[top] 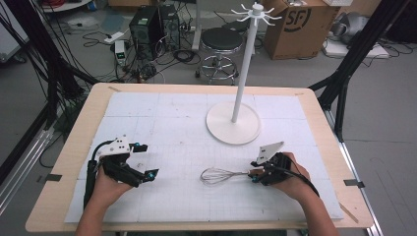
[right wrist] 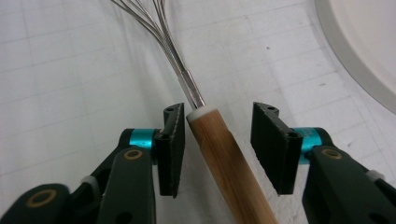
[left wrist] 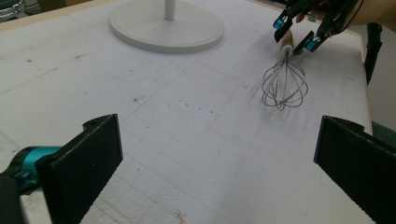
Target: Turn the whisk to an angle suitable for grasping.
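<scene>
While the whisk (top: 221, 175) lies flat on the white grid mat (top: 162, 123), toward five o'clock of the table (top: 74, 147), its wooden handle (right wrist: 229, 163) is straddled by the right gripper (top: 256, 172), jaws parted either side; one pad looks close against the wood, the other stands clear, so no grip is seen. Wire loops (left wrist: 284, 86) are pointed toward nine o'clock. Over at eight o'clock the left gripper (top: 146, 161) is held just above the mat, jaws spread wide, nothing between them. At one o'clock the white hook stand (top: 241, 73) is seen upright on its round base (left wrist: 166, 29)
</scene>
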Tool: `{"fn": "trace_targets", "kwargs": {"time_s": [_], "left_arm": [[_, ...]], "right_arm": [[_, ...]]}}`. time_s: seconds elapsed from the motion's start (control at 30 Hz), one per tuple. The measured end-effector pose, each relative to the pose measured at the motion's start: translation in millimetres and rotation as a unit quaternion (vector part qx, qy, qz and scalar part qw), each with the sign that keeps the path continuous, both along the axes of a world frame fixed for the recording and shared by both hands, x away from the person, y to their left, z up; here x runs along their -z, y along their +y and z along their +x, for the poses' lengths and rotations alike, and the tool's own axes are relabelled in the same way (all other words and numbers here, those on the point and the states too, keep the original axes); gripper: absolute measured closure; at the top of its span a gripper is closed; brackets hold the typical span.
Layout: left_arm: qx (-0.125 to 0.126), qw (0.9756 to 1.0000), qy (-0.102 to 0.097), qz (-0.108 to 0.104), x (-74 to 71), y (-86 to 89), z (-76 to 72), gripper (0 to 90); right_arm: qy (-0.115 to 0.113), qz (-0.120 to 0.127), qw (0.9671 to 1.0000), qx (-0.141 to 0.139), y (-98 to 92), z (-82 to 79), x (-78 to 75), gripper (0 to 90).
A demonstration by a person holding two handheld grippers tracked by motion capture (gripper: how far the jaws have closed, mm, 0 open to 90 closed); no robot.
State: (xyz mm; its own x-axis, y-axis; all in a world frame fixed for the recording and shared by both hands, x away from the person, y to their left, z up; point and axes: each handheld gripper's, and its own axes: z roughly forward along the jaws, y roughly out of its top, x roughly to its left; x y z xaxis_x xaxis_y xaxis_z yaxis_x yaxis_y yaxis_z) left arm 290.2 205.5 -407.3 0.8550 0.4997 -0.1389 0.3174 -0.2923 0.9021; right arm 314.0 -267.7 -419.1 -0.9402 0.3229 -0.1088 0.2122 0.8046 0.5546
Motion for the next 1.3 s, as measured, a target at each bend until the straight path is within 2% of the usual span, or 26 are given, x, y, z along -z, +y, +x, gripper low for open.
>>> {"fn": "trace_targets", "kwargs": {"time_s": [0.13,0.2,0.27,0.4,0.43,0.67,0.93,1.03,1.1,1.13,1.17,1.2,1.3], "left_arm": [[0.0,1.0,0.0,0.001,0.4,0.0,0.3,1.7],[-0.001,1.0,0.001,0.001,0.5,-0.3,0.2,1.7],[-0.001,1.0,0.001,0.001,0.5,-0.3,0.3,1.7],[-0.001,1.0,0.001,0.001,0.5,-0.1,0.4,1.7],[-0.002,1.0,0.001,0.001,0.6,-0.1,0.4,1.7],[-0.001,1.0,0.002,0.002,1.1,-0.6,0.5,1.7],[-0.001,1.0,0.003,0.001,0.9,-0.2,0.1,1.7],[0.001,1.0,0.002,0.002,1.1,0.4,0.1,1.7],[0.0,1.0,0.003,0.002,1.4,0.6,0.0,1.7],[-0.001,1.0,0.003,0.002,1.6,0.9,0.2,1.7],[-0.001,1.0,0.003,0.002,1.9,1.1,0.3,1.7],[-0.002,1.0,0.003,0.001,2.1,1.2,0.4,1.7],[-0.002,1.0,0.004,0.0,2.2,1.3,0.5,1.7]], "right_arm": [[0.007,0.004,0.9999,0.011,-11.7,0.6,0.1,52.4],[0.018,-0.004,0.9996,0.022,-23.1,1.2,5.2,55.0],[0.017,0.011,0.9996,0.021,-26.4,1.3,8.6,55.6],[0.017,0.008,0.9998,0.009,-24.6,0.0,7.3,61.3],[0.017,0.01,0.9998,-0.002,-19.4,-2.3,6.7,66.1],[0.018,0.014,0.9994,-0.027,-2.9,-5.6,6.3,71.8],[0.019,0.017,0.999,-0.037,17.7,-6.6,8.0,71.7],[0.02,0.017,0.9991,-0.033,17.8,-6.8,8.0,69.7],[0.018,0.027,0.9992,-0.024,13.1,-7.7,7.2,62.1],[0.022,0.042,0.9987,-0.02,8.5,-7.8,7.4,60.1],[0.022,0.042,0.9987,-0.02,8.5,-7.8,7.4,60.1],[0.028,0.054,0.998,-0.015,3.7,-8.0,7.6,59.8],[0.034,0.068,0.9971,0.002,-10.6,-9.7,10.7,58.5]]}}
